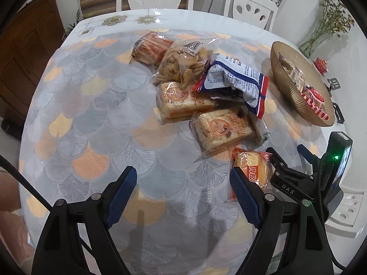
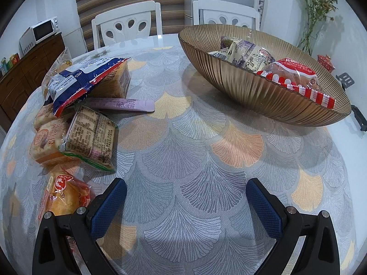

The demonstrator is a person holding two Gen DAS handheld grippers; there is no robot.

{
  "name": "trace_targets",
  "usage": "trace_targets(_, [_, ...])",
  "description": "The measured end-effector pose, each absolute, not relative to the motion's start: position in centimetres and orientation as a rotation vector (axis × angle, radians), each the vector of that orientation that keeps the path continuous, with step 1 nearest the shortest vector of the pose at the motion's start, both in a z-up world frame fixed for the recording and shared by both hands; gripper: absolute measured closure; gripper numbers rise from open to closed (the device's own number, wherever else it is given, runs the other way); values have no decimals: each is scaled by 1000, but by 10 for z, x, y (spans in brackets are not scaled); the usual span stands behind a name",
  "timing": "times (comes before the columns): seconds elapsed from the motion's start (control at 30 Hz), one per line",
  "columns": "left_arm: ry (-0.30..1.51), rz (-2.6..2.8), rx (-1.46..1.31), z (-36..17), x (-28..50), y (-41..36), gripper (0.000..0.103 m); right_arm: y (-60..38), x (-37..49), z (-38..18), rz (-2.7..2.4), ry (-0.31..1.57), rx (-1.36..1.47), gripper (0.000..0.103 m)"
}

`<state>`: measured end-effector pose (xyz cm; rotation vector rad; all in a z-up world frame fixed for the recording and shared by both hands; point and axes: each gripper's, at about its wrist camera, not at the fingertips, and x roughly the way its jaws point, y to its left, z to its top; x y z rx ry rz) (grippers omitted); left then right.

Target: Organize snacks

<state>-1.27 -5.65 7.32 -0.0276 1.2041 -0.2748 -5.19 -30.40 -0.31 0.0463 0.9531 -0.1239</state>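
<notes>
A heap of wrapped snacks lies on the patterned table: a blue-and-white bag [image 1: 236, 80], two rice-cake packs [image 1: 183, 100] [image 1: 222, 128], a clear bag of crackers [image 1: 181, 61] and an orange bun pack [image 1: 252, 165]. My left gripper [image 1: 183, 183] hangs open over bare cloth, in front of the heap. The right gripper [image 2: 185, 197] is open too, nothing between its fingers, with the bun pack [image 2: 62, 197] just to its left. A ribbed amber bowl [image 2: 252, 96] holds a red-striped pack [image 2: 296, 78] and a pale wrapped snack [image 2: 245, 55]. In the left wrist view the bowl [image 1: 286, 87] sits far right.
Two white chairs [image 2: 128, 23] [image 2: 227, 13] stand behind the table. A vase with dried flowers [image 1: 321, 36] and a small red item [image 2: 325, 61] sit near the wall at right. A purple flat sachet [image 2: 123, 104] lies by the heap. A wooden cabinet with a microwave [image 2: 43, 31] is at the left.
</notes>
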Motion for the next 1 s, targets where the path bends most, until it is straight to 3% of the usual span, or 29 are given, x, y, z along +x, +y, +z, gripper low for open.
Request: trace_targets(1.0, [1242, -449, 12, 67, -3, -113, 21, -304, -52, -3, -125, 953, 46, 0])
